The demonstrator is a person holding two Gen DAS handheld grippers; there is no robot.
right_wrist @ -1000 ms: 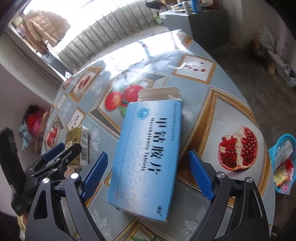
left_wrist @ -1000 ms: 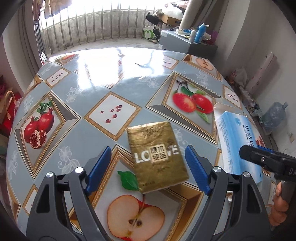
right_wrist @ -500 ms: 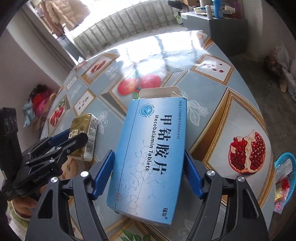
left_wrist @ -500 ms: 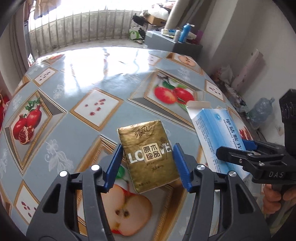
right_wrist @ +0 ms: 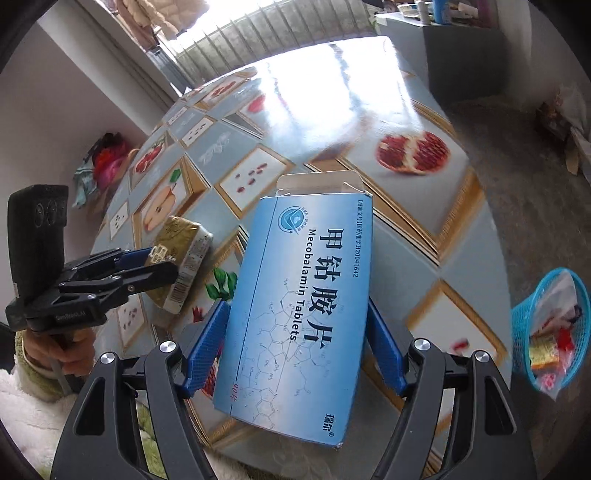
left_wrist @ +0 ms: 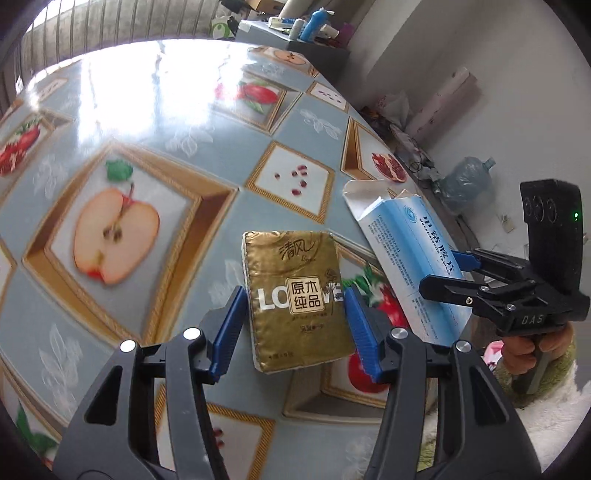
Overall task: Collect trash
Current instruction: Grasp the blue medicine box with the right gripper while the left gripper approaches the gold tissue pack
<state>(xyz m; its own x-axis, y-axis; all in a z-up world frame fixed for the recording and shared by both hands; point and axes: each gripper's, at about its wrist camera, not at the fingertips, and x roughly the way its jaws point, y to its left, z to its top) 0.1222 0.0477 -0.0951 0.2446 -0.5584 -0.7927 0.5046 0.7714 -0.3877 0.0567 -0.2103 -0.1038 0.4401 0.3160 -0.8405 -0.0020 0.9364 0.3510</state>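
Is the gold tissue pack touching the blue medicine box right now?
Apart. The right wrist view shows tablecloth between the gold tissue pack and the blue medicine box.

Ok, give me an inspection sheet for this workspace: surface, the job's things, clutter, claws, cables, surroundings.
Surface: round table under a glossy fruit-print cloth, glare at the far side.
Job's things: gold tissue pack and blue Mecobalamin tablet box, its end flap open; both appear lifted off the table.
Clutter: nothing seen on the visible tabletop.
Claws: left claw shut on the gold tissue pack; right claw shut on the tablet box.
Cables: thin dark wires on the floor by the wall, too small to make out further.
Surroundings: blue mesh basket on the floor holding wrappers; water jug; grey cabinet with bottles; barred window.
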